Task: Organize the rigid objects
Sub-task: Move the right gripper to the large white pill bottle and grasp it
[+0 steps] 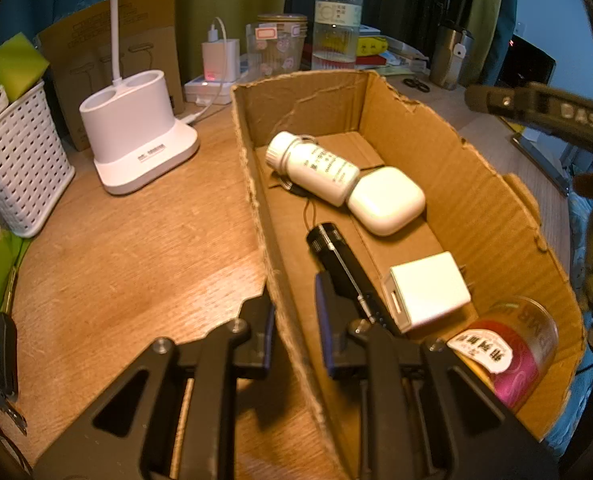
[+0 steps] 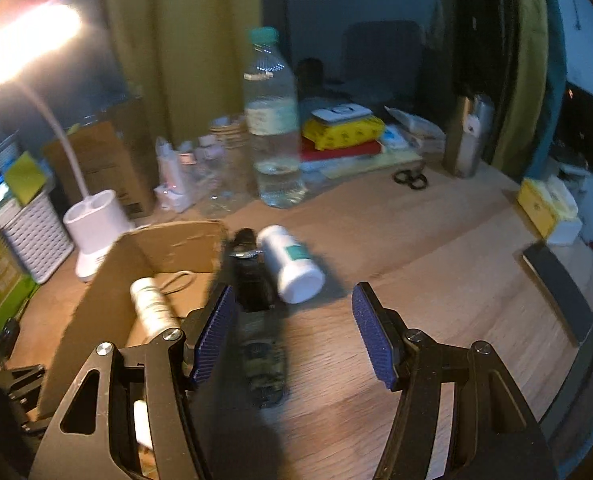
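Note:
A cardboard box [image 1: 492, 216] lies on the wooden desk. In it are a white pill bottle [image 1: 312, 166], a white earbud case [image 1: 384, 200], a black flashlight [image 1: 346, 270], a white charger cube [image 1: 426, 292] and a pink-labelled jar [image 1: 508, 350]. My left gripper [image 1: 294, 320] is shut on the box's near left wall [image 1: 292, 320]. My right gripper [image 2: 292, 340] is open and empty above the desk. Ahead of it lie a white bottle with a green label [image 2: 292, 264] and a dark camouflage strap [image 2: 262, 344] beside the box [image 2: 108, 280].
A white lamp base [image 1: 136, 132], a white lattice basket [image 1: 20, 168] and a black car key [image 1: 2, 356] sit left of the box. A water bottle [image 2: 272, 128], books [image 2: 342, 136], scissors [image 2: 410, 178], a steel tumbler [image 2: 468, 136] and a dark slab [image 2: 560, 292] stand on the desk.

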A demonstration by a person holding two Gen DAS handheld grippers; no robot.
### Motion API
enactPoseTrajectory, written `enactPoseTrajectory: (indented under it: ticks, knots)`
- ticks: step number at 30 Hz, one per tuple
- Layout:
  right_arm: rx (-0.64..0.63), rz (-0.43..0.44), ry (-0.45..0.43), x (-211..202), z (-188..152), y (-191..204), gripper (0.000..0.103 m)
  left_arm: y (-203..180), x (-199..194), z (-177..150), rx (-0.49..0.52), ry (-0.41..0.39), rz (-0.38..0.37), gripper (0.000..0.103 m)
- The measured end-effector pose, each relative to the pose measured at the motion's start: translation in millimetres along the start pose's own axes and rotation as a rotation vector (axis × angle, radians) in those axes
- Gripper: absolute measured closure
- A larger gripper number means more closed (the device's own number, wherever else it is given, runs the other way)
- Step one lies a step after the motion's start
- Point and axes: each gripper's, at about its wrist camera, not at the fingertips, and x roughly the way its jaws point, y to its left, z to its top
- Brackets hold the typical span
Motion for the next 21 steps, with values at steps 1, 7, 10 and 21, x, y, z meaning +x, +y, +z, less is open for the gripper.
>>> enactPoseTrajectory:
  ticks: [1,7,10,21]
  knots:
    - [0.007,0.002,0.007,4,0,-3,0.038,0,0,0,0.0,0.0,0.0,0.084]
    - [0.015,-0.009,0.057,36,4,-14,0.038,0,0,0,0.0,0.0,0.0,0.084]
    - [0.023,-0.008,0.073,48,5,-15,0.038,0,0,0,0.0,0.0,0.0,0.084]
    - [-0.013,-0.025,0.117,74,11,-6,0.038,0,0,0,0.0,0.0,0.0,0.084]
